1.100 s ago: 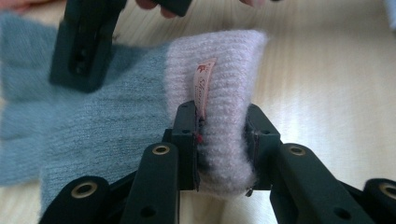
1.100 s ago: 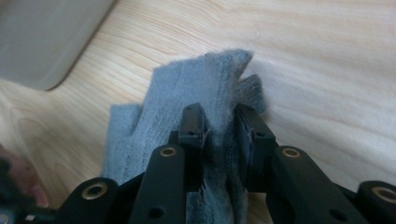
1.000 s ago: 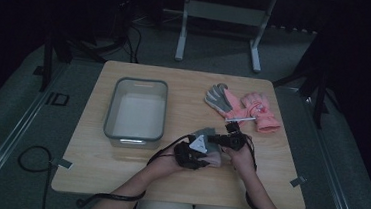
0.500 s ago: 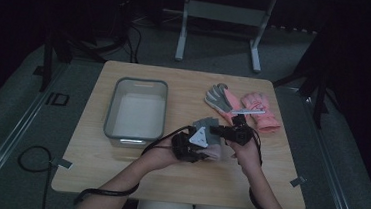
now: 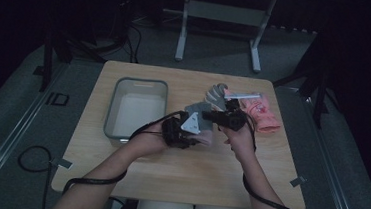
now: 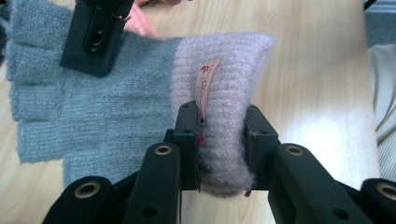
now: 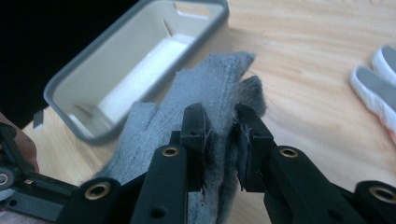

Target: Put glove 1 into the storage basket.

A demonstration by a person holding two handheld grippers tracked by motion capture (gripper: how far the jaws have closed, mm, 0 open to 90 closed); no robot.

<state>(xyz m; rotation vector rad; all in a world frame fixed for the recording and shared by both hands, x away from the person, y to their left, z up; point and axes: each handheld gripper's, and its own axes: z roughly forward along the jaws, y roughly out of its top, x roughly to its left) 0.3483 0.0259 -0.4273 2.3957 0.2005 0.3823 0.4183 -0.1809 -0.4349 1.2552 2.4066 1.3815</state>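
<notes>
Left tool (image 6: 222,140) jaws clamped, right tool (image 7: 223,140) jaws apparently clamped, forearms converging mid-table

The near strip of the desk (image 5: 177,179) lies bare in front of the person, with only the forearms crossing it; the grey bin (image 5: 135,108) blocks the left middle, its walls raised just beside the left hand-held gripper (image 5: 191,130); the pink gloves (image 5: 258,112) and a grey-white glove (image 5: 218,94) crowd the far right, close behind the right hand-held gripper (image 5: 212,115); bare wood runs along the far edge behind the bin and down the right side.
</notes>
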